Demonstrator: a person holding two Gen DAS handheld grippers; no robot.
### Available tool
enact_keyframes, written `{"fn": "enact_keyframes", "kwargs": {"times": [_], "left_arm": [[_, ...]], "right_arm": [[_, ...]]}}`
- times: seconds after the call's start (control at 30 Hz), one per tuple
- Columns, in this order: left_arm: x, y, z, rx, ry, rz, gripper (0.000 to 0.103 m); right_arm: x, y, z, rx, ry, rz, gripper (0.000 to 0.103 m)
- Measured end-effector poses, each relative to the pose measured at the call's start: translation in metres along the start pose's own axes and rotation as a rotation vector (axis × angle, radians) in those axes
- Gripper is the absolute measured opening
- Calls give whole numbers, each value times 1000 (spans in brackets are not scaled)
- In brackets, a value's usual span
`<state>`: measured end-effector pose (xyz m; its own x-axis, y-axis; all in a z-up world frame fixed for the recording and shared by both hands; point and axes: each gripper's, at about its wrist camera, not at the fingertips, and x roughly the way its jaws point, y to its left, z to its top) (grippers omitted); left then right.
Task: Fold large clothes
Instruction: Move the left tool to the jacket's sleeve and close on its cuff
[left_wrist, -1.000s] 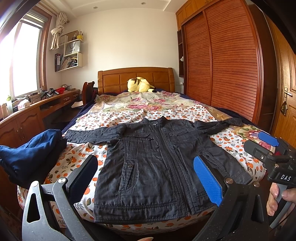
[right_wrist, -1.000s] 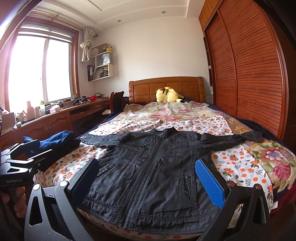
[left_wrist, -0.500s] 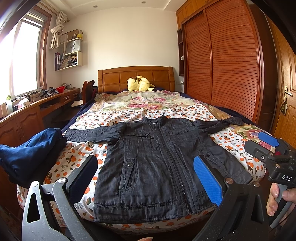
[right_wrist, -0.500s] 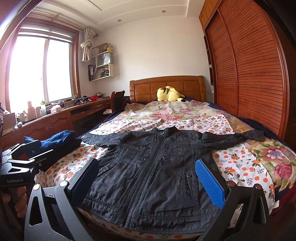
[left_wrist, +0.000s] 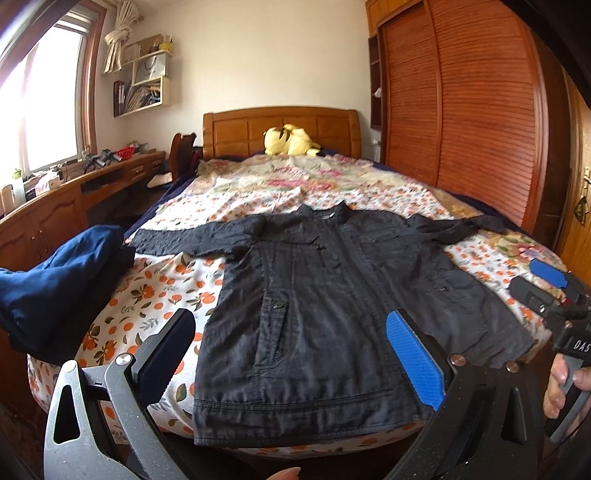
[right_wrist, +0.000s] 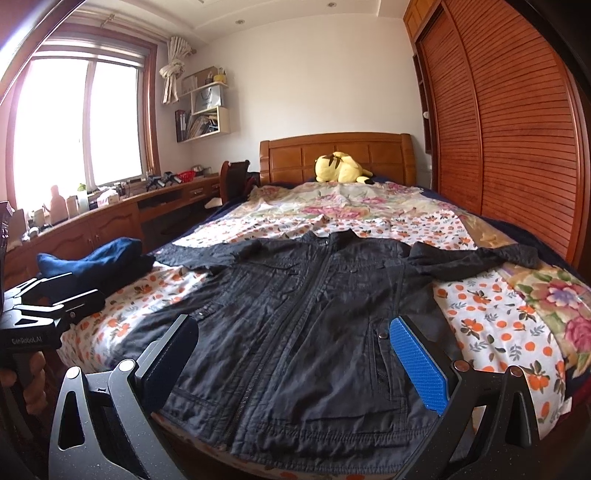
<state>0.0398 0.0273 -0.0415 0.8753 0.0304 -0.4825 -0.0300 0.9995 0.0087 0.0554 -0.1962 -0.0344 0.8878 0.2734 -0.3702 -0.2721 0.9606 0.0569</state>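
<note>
Moved since a second ago: barely anything, honestly. Both views sit a touch closer over the foot of the bed and the jacket hasn't shifted at all.
Jacket: the black jacket (left_wrist: 332, 310) is laid out flat, front side up, zipped, hem at the foot edge of the bed (right_wrist: 491, 325), collar pointing to the headboard. Both sleeves are spread out sideways, the one on your right a bit rumpled.
What that means: looks like you're lined up and about to start. No fold is made yet, so I'd say the task is right at the beginning. A sleeve seems the likely first thing to bring in.
Left gripper: the left gripper (left_wrist: 291, 354) is spread wide, nothing between its jaws, hovering over the hem near the left half.
Right gripper: the right gripper (right_wrist: 295, 358) is the same, wide apart and empty, above the hem near the zip.
Other clothes: blue garment (left_wrist: 59, 273) bunched up at the left edge of the bed, apart from the jacket's body, close to the left sleeve end.
Further out: yellow plush toy (right_wrist: 341, 168) up by the headboard, wooden wardrobe (right_wrist: 517, 140) along the right.
Writing: "DAS" reads on the right gripper's body in the left view, and "GenRobot.AI" on the left gripper's body in the right view. No readable label on the jacket.
</note>
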Motion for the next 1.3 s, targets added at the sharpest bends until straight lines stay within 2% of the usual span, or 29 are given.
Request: {"fn": "enact_keyframes", "kwargs": {"times": [0.1, 0.37, 0.47, 0.73, 0.97, 1.1, 1.3], "left_arm": [[25, 10, -7, 1, 50, 7, 103], [79, 39, -21, -21, 157, -48, 103], [94, 54, -25, -42, 192, -36, 103], [123, 111, -26, -94, 231, 71, 103], [149, 155, -20, -93, 290, 184, 103], [165, 176, -13, -104, 327, 182, 103], [200, 205, -4, -170, 404, 121, 103]], "right_arm": [[20, -3, 0, 2, 21, 8, 103], [78, -10, 7, -9, 74, 25, 103], [93, -9, 11, -15, 86, 35, 103], [145, 1, 30, -48, 100, 98, 103], [198, 29, 53, -80, 123, 199, 103], [229, 44, 52, -130, 146, 232, 103], [252, 45, 25, -187, 215, 235, 103]]}}
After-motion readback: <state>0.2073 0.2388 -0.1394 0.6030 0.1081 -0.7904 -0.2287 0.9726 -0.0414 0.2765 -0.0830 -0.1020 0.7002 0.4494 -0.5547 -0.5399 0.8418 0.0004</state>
